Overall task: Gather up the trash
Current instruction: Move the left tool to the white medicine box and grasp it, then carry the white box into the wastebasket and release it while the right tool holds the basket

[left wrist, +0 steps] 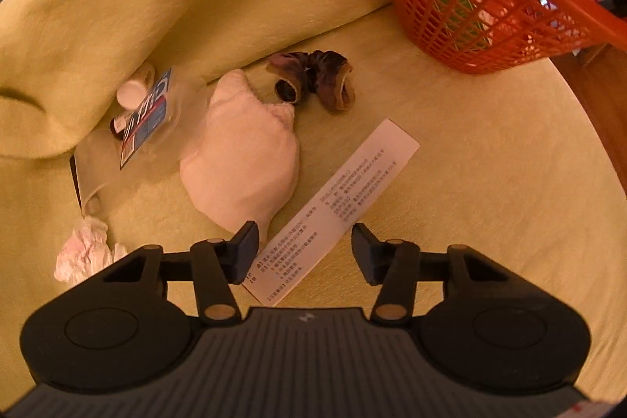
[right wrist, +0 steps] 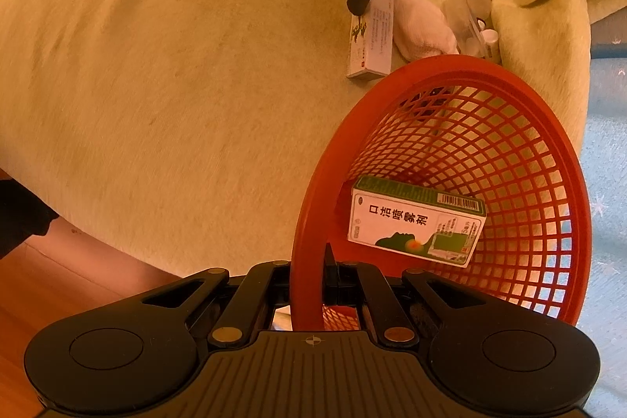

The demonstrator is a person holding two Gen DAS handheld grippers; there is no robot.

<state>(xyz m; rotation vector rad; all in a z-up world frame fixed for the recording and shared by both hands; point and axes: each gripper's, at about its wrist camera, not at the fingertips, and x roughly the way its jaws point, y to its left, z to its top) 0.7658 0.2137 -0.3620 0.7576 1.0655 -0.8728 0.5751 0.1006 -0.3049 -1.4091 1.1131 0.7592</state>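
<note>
So far only one piece appears collected: the right gripper has its jaws closed tight on the rim of the red basket, holding it tipped beside the bed, and a green-and-white medicine box lies inside against the mesh wall. The left gripper hangs with its jaws wide apart and empty, straddling the near end of a long white carton that lies flat on the yellow blanket; whether the pads touch it yet I cannot tell. Judging by that, the carton is the piece in hand, not yet gripped. Just beyond it sits a pale cloth pouch, which may not be trash at all. Farther out wait a dark withered peel, a clear packet with a blue label near a small white-capped bottle, and a crumpled tissue off to the left. Most of the pickup looks undone.
</note>
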